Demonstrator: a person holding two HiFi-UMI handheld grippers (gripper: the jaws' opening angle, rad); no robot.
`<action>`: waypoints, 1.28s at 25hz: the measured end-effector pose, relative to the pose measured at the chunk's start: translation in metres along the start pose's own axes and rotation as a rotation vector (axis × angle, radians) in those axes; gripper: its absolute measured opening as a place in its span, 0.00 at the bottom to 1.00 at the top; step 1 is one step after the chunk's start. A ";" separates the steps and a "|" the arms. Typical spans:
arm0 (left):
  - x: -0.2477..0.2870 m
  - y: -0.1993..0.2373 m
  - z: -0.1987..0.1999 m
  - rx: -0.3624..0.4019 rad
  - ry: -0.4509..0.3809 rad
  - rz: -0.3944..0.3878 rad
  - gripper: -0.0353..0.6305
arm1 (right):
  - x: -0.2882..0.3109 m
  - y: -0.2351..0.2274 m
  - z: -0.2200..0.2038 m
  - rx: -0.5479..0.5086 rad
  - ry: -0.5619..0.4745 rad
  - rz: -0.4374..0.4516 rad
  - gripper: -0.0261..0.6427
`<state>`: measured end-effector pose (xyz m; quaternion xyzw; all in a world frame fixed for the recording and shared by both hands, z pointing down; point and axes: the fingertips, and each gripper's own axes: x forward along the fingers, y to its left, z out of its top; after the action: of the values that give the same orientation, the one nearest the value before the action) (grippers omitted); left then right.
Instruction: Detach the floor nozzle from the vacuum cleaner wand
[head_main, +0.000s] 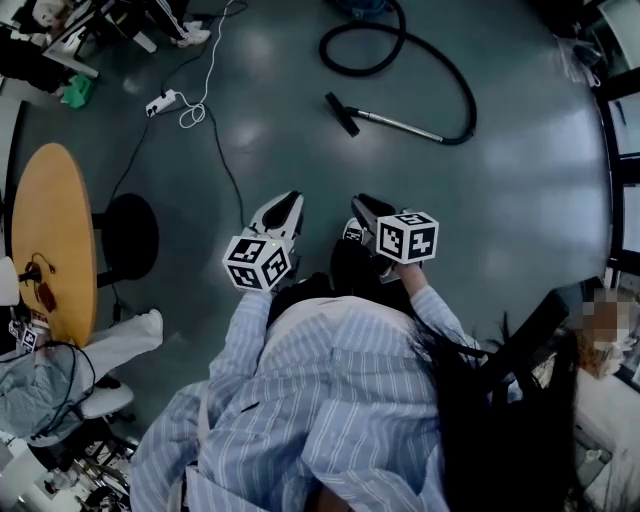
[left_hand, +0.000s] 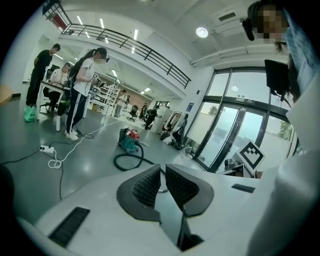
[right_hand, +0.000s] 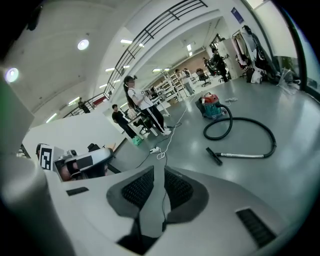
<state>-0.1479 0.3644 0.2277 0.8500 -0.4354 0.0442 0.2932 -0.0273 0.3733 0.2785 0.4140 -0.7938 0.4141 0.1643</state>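
Two pairs of tongs are held out over the grey floor (head_main: 520, 200) ahead of the person, and neither has anything in it. The left tongs (head_main: 289, 203) have their jaws drawn almost together, with only a slit between the ribbed pads. The right tongs (head_main: 364, 206) are likewise closed down to a narrow gap.

The floor nozzle (head_main: 341, 113) lies on the floor at about 12 o'clock from the tongs, well apart from them. It looks still joined to the wand (head_main: 405, 125), which runs off toward 3 o'clock into the black hose (right_hand: 250, 119). The hose curls back to the vacuum cleaner (right_hand: 212, 106), farther off at 12 o'clock. A round wooden surface (head_main: 45, 230) stands at 9 o'clock and plays no part.

I judge the task not yet begun. The approach, a hold on the nozzle and another on the wand, and the pulling apart are all left to do.
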 end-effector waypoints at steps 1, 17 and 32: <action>0.010 -0.002 0.004 0.011 0.006 0.007 0.11 | 0.001 -0.006 0.010 -0.005 0.003 0.012 0.14; 0.118 0.037 0.052 -0.019 0.071 0.040 0.11 | 0.043 -0.086 0.089 0.080 0.061 0.018 0.14; 0.287 0.106 0.127 0.028 0.253 -0.284 0.11 | 0.153 -0.144 0.226 0.199 0.034 -0.091 0.14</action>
<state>-0.0752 0.0434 0.2664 0.8946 -0.2702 0.1149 0.3369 0.0133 0.0683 0.3098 0.4567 -0.7262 0.4901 0.1545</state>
